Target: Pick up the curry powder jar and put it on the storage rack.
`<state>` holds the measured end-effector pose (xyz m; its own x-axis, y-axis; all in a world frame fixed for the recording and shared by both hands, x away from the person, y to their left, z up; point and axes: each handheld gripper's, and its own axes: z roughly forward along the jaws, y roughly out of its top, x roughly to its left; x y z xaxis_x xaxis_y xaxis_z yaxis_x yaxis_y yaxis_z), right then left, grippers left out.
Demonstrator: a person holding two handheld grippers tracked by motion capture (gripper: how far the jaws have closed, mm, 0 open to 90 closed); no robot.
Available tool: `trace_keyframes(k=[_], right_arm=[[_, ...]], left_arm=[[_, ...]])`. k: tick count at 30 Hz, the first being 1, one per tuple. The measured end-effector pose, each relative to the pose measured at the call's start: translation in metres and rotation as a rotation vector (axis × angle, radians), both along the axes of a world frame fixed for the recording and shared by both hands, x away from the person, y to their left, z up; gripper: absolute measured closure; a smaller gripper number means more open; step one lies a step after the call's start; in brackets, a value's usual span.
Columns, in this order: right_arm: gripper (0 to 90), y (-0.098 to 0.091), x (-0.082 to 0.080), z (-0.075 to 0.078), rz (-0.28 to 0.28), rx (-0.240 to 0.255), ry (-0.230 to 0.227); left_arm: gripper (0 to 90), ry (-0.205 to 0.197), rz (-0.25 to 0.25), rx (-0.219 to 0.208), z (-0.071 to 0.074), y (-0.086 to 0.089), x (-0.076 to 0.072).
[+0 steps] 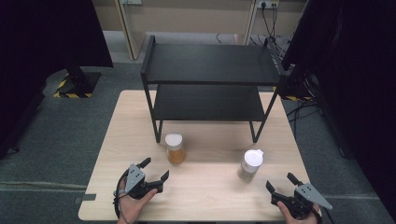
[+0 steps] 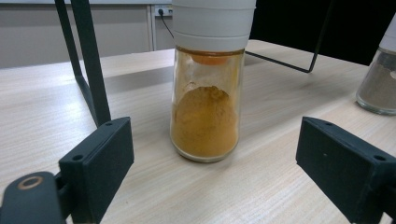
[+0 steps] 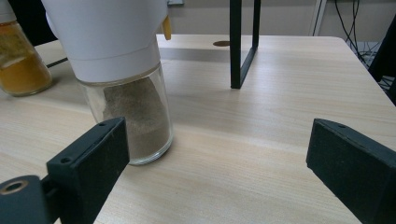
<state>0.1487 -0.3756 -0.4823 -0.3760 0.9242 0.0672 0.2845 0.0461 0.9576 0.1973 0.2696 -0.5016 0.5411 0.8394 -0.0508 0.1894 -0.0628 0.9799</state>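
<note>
Both jaws gape empty: left gripper (image 1: 154, 170) faces the orange-powder jar (image 1: 175, 148), right gripper (image 1: 281, 181) the grey-powder jar (image 1: 250, 164) on the counter (image 1: 210, 196).

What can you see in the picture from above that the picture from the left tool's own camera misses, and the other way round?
From above: the black two-tier shelf whole, with both boards bare, both hands with their open tools, the left tool and the right tool, and the floor around the table.

From the left tool's camera: a close look at the orange powder heaped inside the orange spice jar, and its own two black pads standing wide apart.

Both: that orange jar, the grey-powder jar, the shelf's legs and the wooden tabletop.
</note>
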Motion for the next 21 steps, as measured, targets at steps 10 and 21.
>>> trace_keyframes(k=[10, 21], right_arm=[[5.8, 0.000, 0.001, 0.001, 0.001, -0.005, 0.007], [5.4, 0.001, 0.002, 0.002, 0.002, -0.008, 0.014]], left_arm=[[10.8, -0.013, -0.014, -0.005, 0.003, -0.005, 0.009], [10.9, -0.022, -0.018, -0.001, 0.007, -0.014, 0.026]])
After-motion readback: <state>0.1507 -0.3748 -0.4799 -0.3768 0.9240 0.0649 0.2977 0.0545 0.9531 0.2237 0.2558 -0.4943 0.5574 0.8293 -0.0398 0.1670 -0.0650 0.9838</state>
